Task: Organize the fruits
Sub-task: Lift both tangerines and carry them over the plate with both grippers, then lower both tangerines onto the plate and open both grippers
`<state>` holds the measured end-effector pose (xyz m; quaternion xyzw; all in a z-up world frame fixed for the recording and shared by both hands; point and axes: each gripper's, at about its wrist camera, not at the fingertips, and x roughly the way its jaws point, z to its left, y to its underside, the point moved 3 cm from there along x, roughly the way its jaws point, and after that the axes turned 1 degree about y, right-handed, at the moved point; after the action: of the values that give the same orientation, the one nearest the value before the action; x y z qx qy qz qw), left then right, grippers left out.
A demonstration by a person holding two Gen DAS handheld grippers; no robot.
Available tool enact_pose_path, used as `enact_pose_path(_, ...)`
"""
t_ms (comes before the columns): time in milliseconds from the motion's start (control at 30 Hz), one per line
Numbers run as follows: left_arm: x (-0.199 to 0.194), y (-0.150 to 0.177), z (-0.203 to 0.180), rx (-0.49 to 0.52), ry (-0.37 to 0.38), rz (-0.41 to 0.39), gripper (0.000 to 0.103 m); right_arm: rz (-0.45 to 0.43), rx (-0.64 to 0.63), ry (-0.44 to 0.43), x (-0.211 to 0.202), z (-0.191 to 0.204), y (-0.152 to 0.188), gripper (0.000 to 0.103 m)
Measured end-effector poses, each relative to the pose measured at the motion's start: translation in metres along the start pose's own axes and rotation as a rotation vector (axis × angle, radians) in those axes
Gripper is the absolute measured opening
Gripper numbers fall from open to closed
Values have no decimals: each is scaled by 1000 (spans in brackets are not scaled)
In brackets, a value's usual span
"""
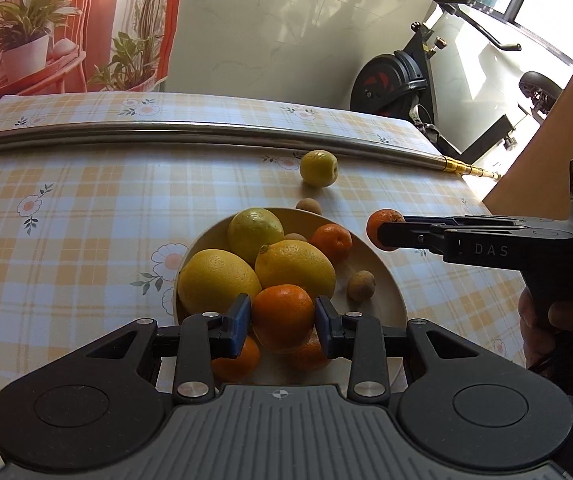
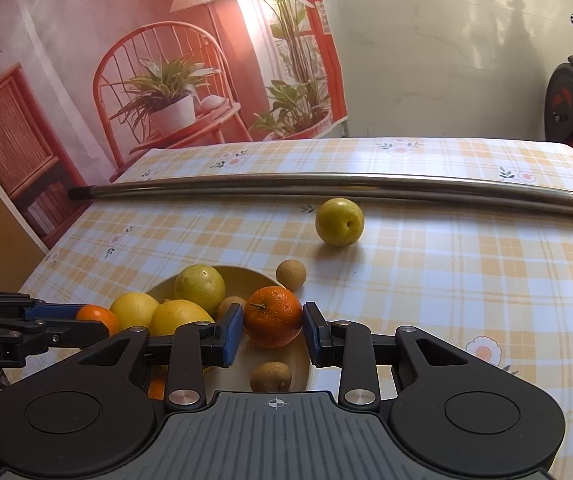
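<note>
Two tools, left and right, each clamp a tangerine above the bowl.

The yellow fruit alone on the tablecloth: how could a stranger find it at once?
Start at the long metal pole lying across the checked tablecloth. Just in front of it sits the yellow fruit, outside the bowl. It is larger than the small brown fruit nearby and touches nothing else.
</note>
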<state>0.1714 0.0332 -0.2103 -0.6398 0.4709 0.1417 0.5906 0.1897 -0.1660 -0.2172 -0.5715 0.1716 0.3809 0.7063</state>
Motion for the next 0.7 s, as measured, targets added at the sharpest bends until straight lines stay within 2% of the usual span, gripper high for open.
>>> enact_pose_path(100, 3, 10, -3, -3, 26, 40, 37, -2, -3, -2, -1, 2, 2, 30)
enact_pose_path(267, 12, 24, -1, -10, 10, 93, 37, 3, -11, -8, -2, 6, 5, 30)
enact_pose_path(467, 16, 27, -7, 28, -19, 101, 37, 30, -40, -36, 1, 12, 9, 30)
enact_pose_path(700, 21, 31, -14, 73, -31, 146, 37, 49, -48, -50, 5, 14, 13, 30)
